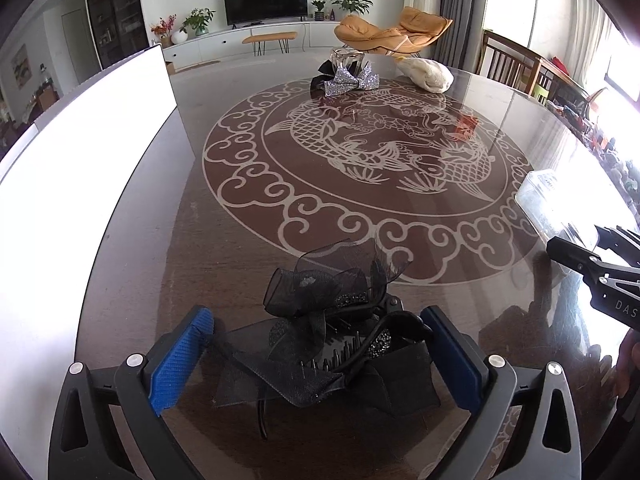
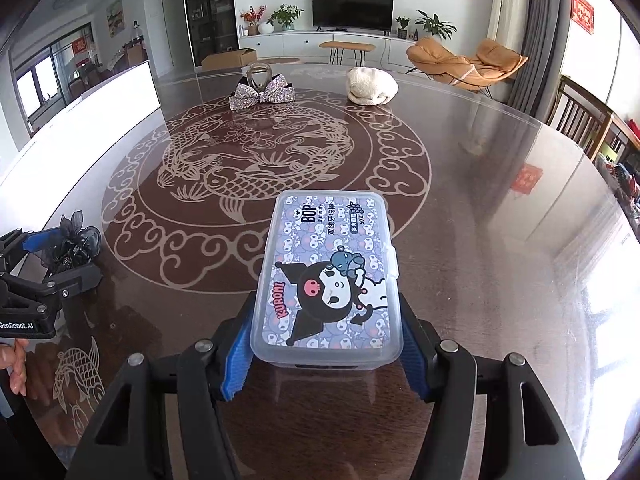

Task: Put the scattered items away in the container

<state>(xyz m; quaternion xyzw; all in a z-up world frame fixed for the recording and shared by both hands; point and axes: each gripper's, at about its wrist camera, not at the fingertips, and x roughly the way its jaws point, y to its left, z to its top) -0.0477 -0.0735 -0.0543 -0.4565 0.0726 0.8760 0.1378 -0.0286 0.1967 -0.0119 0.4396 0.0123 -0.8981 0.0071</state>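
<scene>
I am looking across a dark brown tabletop point(image 1: 168, 240) under a glossy clear cover that mirrors the windows. A pale inlaid medallion point(image 1: 360, 184) of two fish ringed by cloud scrolls fills its middle, and a smaller fish motif point(image 2: 78, 368) sits near my edge. At the near edge lies a heap of black mesh hair clips point(image 1: 328, 340). Toward the far side rests a silver sequin bow clip point(image 1: 352, 80) with a clear glassy piece just behind it, and beside that, apart from it, a cream knitted bundle point(image 1: 426, 74). A large white board point(image 1: 80, 128) lies along the left edge.
</scene>
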